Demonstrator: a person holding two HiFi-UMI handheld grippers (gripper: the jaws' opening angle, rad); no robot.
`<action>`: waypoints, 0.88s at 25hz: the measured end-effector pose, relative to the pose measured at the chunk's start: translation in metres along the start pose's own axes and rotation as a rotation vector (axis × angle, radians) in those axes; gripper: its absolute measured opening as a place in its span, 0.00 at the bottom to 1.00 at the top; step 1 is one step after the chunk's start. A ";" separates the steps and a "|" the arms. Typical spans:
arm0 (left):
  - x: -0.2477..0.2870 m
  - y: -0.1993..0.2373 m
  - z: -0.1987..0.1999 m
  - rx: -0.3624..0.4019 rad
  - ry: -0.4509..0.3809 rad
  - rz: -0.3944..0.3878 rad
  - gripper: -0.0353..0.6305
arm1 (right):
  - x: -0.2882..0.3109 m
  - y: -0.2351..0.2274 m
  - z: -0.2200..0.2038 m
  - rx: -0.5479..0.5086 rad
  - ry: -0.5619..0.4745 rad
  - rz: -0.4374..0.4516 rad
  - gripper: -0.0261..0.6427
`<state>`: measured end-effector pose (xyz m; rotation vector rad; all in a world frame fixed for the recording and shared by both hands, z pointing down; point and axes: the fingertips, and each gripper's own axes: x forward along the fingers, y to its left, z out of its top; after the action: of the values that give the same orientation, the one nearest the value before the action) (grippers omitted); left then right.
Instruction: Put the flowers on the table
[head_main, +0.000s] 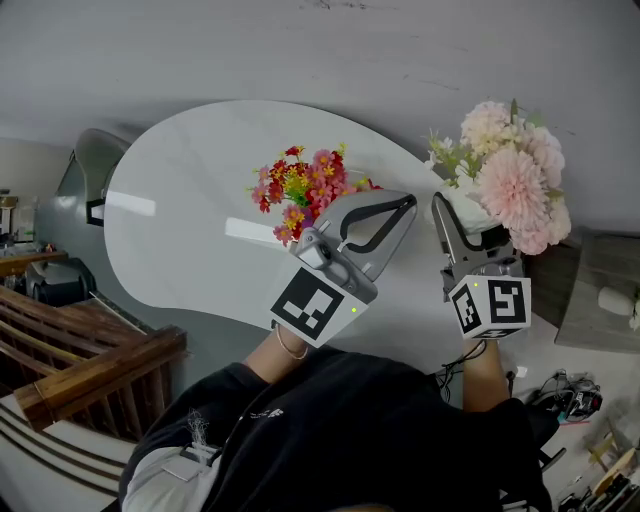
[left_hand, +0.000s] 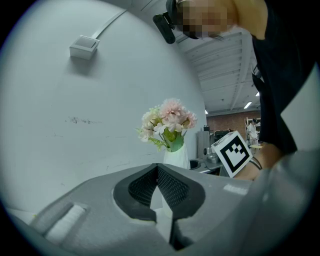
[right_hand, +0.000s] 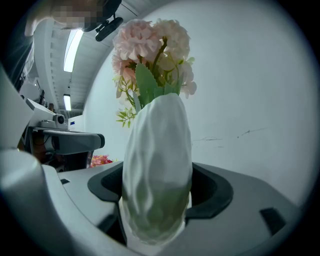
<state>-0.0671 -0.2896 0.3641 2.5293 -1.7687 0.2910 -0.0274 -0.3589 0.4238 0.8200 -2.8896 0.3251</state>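
In the carrying step, the right gripper (head_main: 460, 215) pinches the flower vase (right_hand: 157, 165) and the left gripper (left_hand: 158, 175) is pressed together; next, I think, lower the vase upright onto the surface (head_main: 180, 220).

Pale grey wall (head_main: 400, 50) behind, brown wooden slats (head_main: 90, 365) (lower left) beside it

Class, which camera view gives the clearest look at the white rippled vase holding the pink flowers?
The right gripper view: the white rippled vase fills the centre, clamped between the jaws, ripples clear. The left gripper view shows it small and far. The head view shows only a sliver beneath the pink flowers.
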 end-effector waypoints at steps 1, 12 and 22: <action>0.000 0.000 0.000 0.002 0.001 0.000 0.05 | 0.000 -0.001 0.000 0.000 0.002 -0.003 0.59; 0.004 -0.005 0.010 0.025 0.011 -0.002 0.05 | 0.000 -0.002 0.001 -0.015 0.001 0.016 0.59; 0.004 -0.011 0.015 0.050 0.021 -0.013 0.05 | -0.001 -0.003 0.000 -0.016 0.007 0.014 0.59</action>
<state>-0.0534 -0.2915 0.3514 2.5609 -1.7587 0.3649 -0.0244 -0.3609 0.4245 0.7949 -2.8886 0.3060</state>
